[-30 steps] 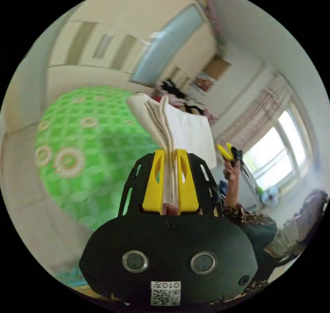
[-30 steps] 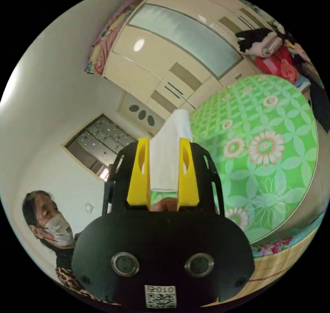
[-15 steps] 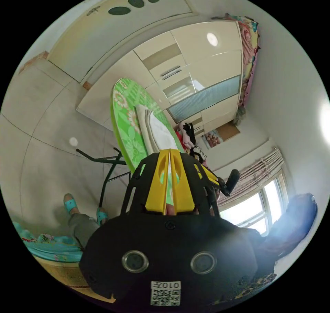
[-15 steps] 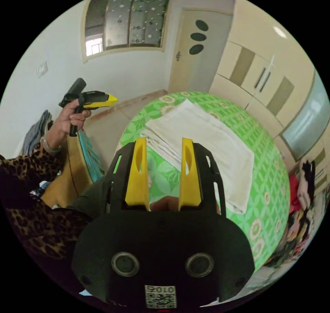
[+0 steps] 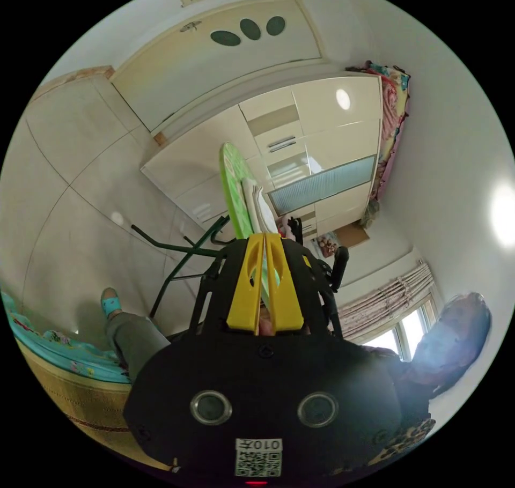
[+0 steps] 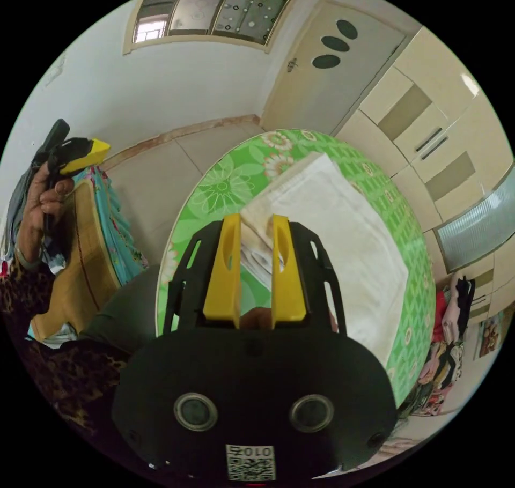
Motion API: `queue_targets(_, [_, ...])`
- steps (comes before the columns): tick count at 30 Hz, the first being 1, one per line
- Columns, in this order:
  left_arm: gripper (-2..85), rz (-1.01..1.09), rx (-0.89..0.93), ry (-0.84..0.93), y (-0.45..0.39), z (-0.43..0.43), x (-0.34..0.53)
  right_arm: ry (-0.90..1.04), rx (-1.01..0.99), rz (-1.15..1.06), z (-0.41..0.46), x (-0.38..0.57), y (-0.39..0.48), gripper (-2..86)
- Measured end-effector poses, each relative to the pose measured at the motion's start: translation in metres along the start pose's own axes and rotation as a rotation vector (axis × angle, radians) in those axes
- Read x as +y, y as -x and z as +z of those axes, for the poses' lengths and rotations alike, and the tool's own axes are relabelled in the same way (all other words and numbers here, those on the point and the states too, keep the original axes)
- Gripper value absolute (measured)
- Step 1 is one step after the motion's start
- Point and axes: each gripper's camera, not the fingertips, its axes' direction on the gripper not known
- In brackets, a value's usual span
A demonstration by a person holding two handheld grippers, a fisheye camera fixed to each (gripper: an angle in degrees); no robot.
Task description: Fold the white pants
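While the left claw (image 5: 265, 237) sits at the centre of the left gripper view with its yellow jaws pressed together on nothing, the folded white pants (image 5: 258, 209) lie just above it on the green floral worktop (image 5: 232, 187), seen edge-on. Across the right gripper view, the right claw (image 6: 255, 221) stands with jaws apart at the near corner of the white pants (image 6: 343, 241), which lie folded at mid-frame on the worktop (image 6: 214, 187), and the left claw (image 6: 80, 153) shows at the left edge in a hand (image 6: 45, 198).

Folded white pants (image 6: 332, 236) on green table (image 6: 225, 182), fingers (image 6: 224, 273) apart.
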Motion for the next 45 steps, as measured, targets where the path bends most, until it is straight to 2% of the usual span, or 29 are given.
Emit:
queue_targets(2, [-0.1,0.007,0.003,0.002,-0.003,0.000,-0.002,0.056,0.029,-0.015,0.013,-0.005,0.000,11.3])
queue_targets(8, [-0.1,0.001,0.051,0.014,-0.004,0.008,-0.001,0.057,0.011,-0.040,0.036,-0.004,-0.011,7.8])
queue_targets(11, [-0.1,-0.021,0.060,0.023,-0.002,0.011,0.002,-0.037,0.069,0.042,0.027,0.005,-0.033,4.9])
queue_targets(19, [-0.1,-0.040,0.031,0.016,-0.023,0.033,0.001,-0.191,-0.159,0.287,0.008,0.062,-0.169,3.5])
queue_targets(22, [-0.1,-0.017,0.002,0.036,-0.043,0.055,-0.002,-0.301,-0.191,0.449,-0.018,0.131,-0.264,3.6])
queue_targets(25, [-0.1,0.003,-0.006,0.068,-0.065,0.088,-0.006,-0.418,-0.207,0.705,-0.040,0.250,-0.381,4.0])
queue_targets(27, [-0.1,0.021,-0.003,0.093,-0.081,0.114,-0.009,-0.513,-0.237,0.986,-0.036,0.378,-0.470,4.7])
queue_targets(28, [-0.1,0.039,0.008,0.113,-0.092,0.133,-0.010,-0.520,-0.237,1.057,-0.032,0.411,-0.488,5.0])
queue_targets(30, [-0.1,0.071,0.025,0.156,-0.113,0.167,-0.011,-0.501,-0.259,1.313,-0.001,0.537,-0.536,6.7])
queue_targets(33, [-0.1,0.147,0.035,0.265,-0.149,0.231,-0.007,-0.414,-0.323,1.463,0.043,0.650,-0.545,6.7])
queue_targets(36, [-0.1,0.217,-0.002,0.387,-0.179,0.296,0.004,-0.477,-0.388,1.481,0.070,0.715,-0.522,5.5])
queue_targets(38, [-0.1,0.261,-0.066,0.427,-0.192,0.328,0.013,-0.548,-0.437,1.456,0.081,0.737,-0.506,5.1])
queue_targets(40, [0.0,0.266,-0.226,0.430,-0.201,0.356,0.019,-0.614,-0.507,1.428,0.090,0.750,-0.491,4.4])
queue_targets(41, [0.0,0.258,-0.235,0.437,-0.202,0.361,0.020,-0.664,-0.563,1.385,0.096,0.751,-0.481,3.9])
queue_targets(43, [0.1,0.250,-0.115,0.449,-0.210,0.373,0.028,-0.696,-0.651,1.335,0.107,0.744,-0.467,3.4])
queue_targets(45, [0.2,0.240,-0.071,0.440,-0.216,0.379,0.036,-0.612,-0.719,1.259,0.126,0.713,-0.446,2.9])
